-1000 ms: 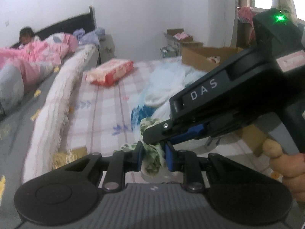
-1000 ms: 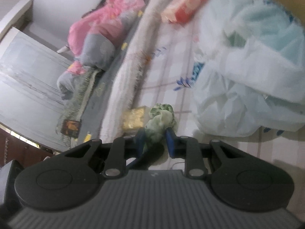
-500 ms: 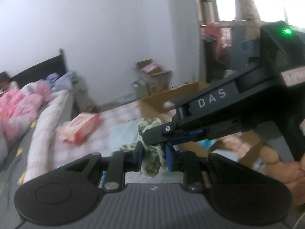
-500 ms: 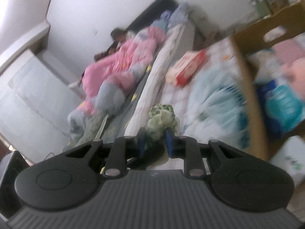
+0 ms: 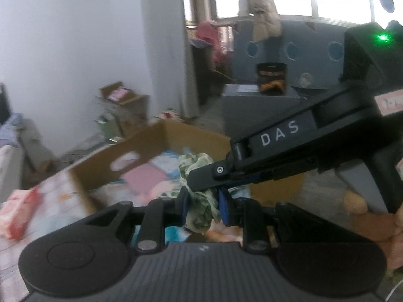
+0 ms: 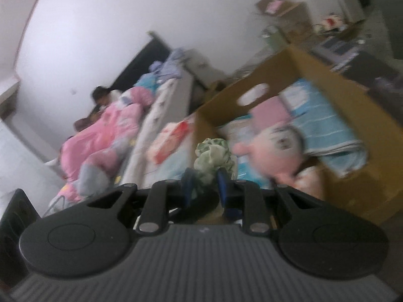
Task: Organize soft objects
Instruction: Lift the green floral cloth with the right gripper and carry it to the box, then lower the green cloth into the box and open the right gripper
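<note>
I have both tools clamped on one bunched green patterned cloth (image 5: 201, 206). The left gripper (image 5: 202, 207) has its blue pads pressed narrow into the lower folds, and the right gripper (image 6: 205, 183) pinches the same bundle from the other side, its dark fingers crossing in front of the left camera. The cloth hangs between the two tools in the air, not resting on anything, with its crumpled top standing above the pads.

As I judge it, the step in hand is carrying this cloth over to the cardboard box (image 6: 357, 93) and putting it inside. To do it well I would keep both grips firm until the bundle is past the near wall of the box, bring it down over a free patch, and let go with both tools together so that no loose end drapes over the rim. The frames are blurred, so I would settle before releasing.

The box stands open just ahead, with an oval handle hole in its far wall. Inside it lie a folded blue striped towel (image 6: 330, 130) along the right wall, a pink folded piece (image 6: 270, 114) near the far wall, and a pink plush toy (image 6: 274, 148) at the near edge.
</note>
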Demonstrator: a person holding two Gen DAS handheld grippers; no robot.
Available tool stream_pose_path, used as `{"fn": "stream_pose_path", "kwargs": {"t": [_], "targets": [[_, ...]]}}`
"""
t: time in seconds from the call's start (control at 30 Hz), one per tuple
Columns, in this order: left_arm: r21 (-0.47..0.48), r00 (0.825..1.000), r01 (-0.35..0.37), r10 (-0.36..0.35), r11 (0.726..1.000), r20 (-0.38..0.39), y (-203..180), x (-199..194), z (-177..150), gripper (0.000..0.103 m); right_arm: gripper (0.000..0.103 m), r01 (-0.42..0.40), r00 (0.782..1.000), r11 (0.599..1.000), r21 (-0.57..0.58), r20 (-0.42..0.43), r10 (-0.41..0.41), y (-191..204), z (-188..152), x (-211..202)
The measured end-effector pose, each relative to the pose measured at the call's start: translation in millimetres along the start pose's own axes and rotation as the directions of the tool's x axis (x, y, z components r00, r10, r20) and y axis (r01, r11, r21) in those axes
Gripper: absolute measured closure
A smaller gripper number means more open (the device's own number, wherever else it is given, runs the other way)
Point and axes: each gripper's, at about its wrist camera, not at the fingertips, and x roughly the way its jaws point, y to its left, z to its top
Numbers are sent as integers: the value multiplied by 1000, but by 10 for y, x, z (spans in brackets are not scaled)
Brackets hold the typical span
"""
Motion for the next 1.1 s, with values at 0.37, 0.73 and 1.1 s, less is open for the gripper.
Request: {"fn": "stream_pose_path", "kwargs": {"t": [0.37, 0.73, 1.1], "targets": [[-37, 991, 85, -88, 996, -97, 40, 489, -48, 55, 84, 242, 967, 970, 12, -85, -240, -823, 180, 135], [-163, 997, -22, 11, 986, -71, 524, 181, -143, 50, 77, 393, 899, 906, -154, -143, -414, -792, 206, 290], [-209, 994, -106, 111, 972, 13, 793, -480, -289, 29, 59, 371, 927, 916, -153, -3, -376, -406, 179, -51]]}}
